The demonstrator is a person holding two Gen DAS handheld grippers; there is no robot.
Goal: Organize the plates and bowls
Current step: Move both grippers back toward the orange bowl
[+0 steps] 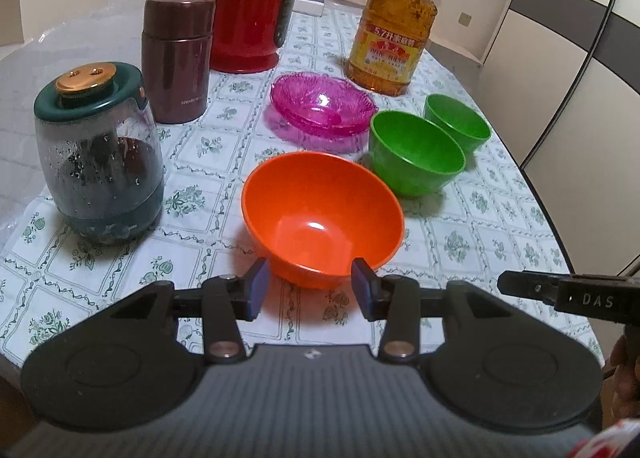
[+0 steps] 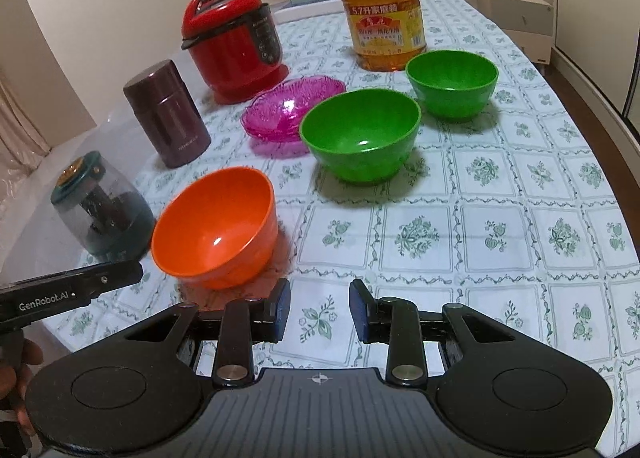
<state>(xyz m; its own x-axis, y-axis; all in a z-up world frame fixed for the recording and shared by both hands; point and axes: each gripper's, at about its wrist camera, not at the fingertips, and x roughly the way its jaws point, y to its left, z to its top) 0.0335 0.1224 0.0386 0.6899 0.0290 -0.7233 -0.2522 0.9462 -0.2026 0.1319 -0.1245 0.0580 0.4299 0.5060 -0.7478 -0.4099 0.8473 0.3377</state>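
Observation:
An orange bowl [image 1: 320,214] [image 2: 216,226] stands upright on the flowered tablecloth, nearest to me. Behind it are a larger green bowl [image 1: 416,152] [image 2: 360,134], a smaller green bowl [image 1: 458,120] [image 2: 452,82] and a pink glass dish [image 1: 322,106] [image 2: 292,106]. My left gripper [image 1: 311,284] is open just in front of the orange bowl, its pads flanking the bowl's near lower wall without pressing it. My right gripper [image 2: 320,308] is open over bare cloth to the right of the orange bowl, with nothing between its fingers.
Along the left and back stand a green-lidded glass jar [image 1: 96,154], a maroon flask [image 1: 176,58], a red cooker [image 1: 248,6] and an oil bottle [image 1: 394,30]. The table's dark edge [image 1: 552,210] curves along the right. A hand shows at each view's lower corner.

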